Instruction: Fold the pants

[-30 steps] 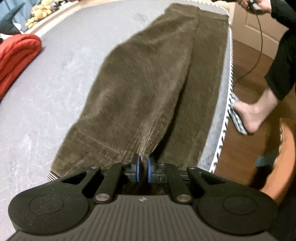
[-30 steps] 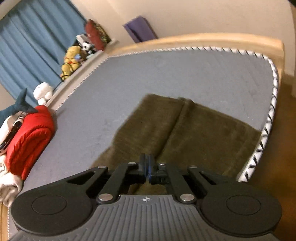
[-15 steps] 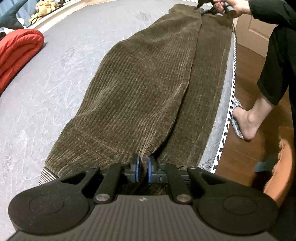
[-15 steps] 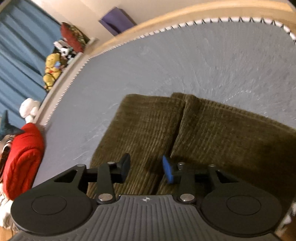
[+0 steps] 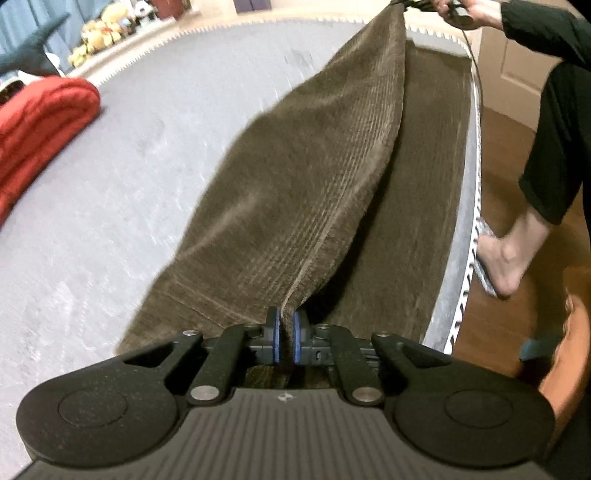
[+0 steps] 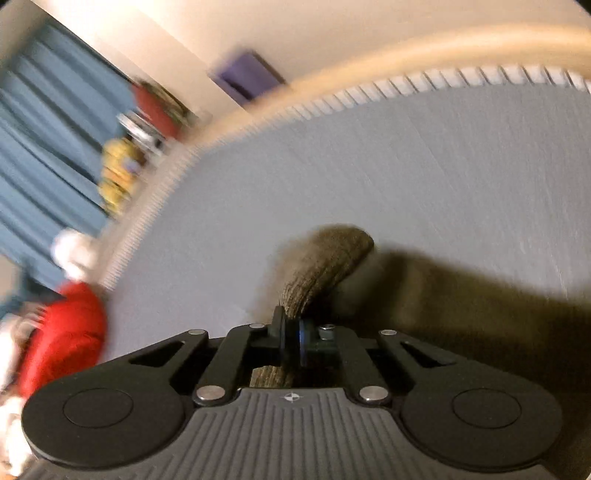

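Brown corduroy pants (image 5: 317, 177) lie lengthwise on a grey bed (image 5: 110, 192), along its right edge. My left gripper (image 5: 285, 336) is shut on the near end of the upper pant leg at its inner seam and holds it raised off the lower leg (image 5: 417, 206). My right gripper (image 6: 291, 341) is shut on the far end of the same leg, whose hem (image 6: 325, 266) sticks up past the fingers. In the left wrist view the right gripper shows at the top right (image 5: 424, 3), lifting the cloth.
A red folded blanket (image 5: 40, 125) lies at the bed's left side. Stuffed toys (image 5: 99, 33) and blue curtains (image 6: 44, 147) line the far side. The person's leg and foot (image 5: 506, 254) stand on the wooden floor right of the bed.
The right gripper closed on the far hem after being open half a second ago. Both grippers have lifted the upper pant leg off the lower one.
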`<action>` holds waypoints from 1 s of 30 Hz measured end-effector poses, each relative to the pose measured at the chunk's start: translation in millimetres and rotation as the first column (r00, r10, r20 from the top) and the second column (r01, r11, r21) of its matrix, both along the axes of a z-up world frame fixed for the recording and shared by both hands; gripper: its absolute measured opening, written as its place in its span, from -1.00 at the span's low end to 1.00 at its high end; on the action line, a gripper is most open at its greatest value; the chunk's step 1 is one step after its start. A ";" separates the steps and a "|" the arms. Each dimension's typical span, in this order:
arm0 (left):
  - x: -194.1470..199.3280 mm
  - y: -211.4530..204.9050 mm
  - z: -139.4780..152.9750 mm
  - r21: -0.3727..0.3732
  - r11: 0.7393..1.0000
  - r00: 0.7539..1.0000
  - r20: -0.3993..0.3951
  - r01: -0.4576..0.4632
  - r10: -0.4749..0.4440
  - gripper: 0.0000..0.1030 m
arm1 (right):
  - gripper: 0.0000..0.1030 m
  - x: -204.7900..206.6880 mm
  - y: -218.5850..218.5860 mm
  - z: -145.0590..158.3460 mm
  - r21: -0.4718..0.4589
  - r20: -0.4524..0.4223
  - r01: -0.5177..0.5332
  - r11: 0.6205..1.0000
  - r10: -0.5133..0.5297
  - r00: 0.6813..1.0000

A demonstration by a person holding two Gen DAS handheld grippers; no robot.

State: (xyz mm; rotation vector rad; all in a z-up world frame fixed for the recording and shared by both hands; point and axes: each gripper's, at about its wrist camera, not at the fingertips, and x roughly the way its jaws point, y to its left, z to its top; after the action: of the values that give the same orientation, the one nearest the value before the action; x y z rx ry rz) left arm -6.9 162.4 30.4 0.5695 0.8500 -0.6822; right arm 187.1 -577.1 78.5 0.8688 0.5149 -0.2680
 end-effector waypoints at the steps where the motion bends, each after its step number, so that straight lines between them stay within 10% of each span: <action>1: -2.0 0.7 3.9 -0.016 1.000 1.000 0.000 0.003 -0.003 -0.87 | -0.88 -7.7 1.0 19.5 -0.016 0.062 -0.004 1.000 0.005 0.998; 4: -14.3 -5.6 -2.3 0.015 0.997 0.996 -0.059 0.070 -0.069 -0.89 | -0.88 -40.3 2.8 69.6 -0.082 0.179 0.027 0.996 -0.012 0.984; 7: -24.9 -10.4 -22.6 0.096 0.989 0.987 -0.129 0.113 -0.101 -0.92 | -0.88 -76.1 -3.4 91.1 -0.148 0.091 0.085 0.985 -0.072 0.993; 12: -30.2 5.9 -29.1 0.110 0.990 0.984 -0.167 0.084 -0.065 -0.92 | -0.88 -92.0 -25.7 9.3 -0.111 -0.336 0.083 0.990 -0.116 0.934; 21: -34.1 12.4 -18.5 0.085 0.994 0.986 -0.160 0.069 -0.055 -0.95 | -0.88 -117.5 -32.1 -5.0 -0.106 -0.411 0.088 0.990 -0.124 0.903; 26: -36.2 30.9 16.4 -0.104 0.994 0.994 -0.105 0.032 -0.043 -0.92 | -0.76 -114.1 -20.5 1.3 -0.217 -0.412 0.078 0.973 -0.164 0.897; 30: -28.8 37.4 50.6 -0.309 0.951 1.000 0.000 -0.002 0.002 -0.83 | -0.55 -112.9 -13.9 31.7 -0.480 -0.299 0.164 0.862 -0.337 0.893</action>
State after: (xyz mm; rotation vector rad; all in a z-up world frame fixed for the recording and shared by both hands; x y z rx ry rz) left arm -35.7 199.8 80.9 0.2857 0.7241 -0.7956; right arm 74.3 -590.9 110.2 0.4296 0.6599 -0.7804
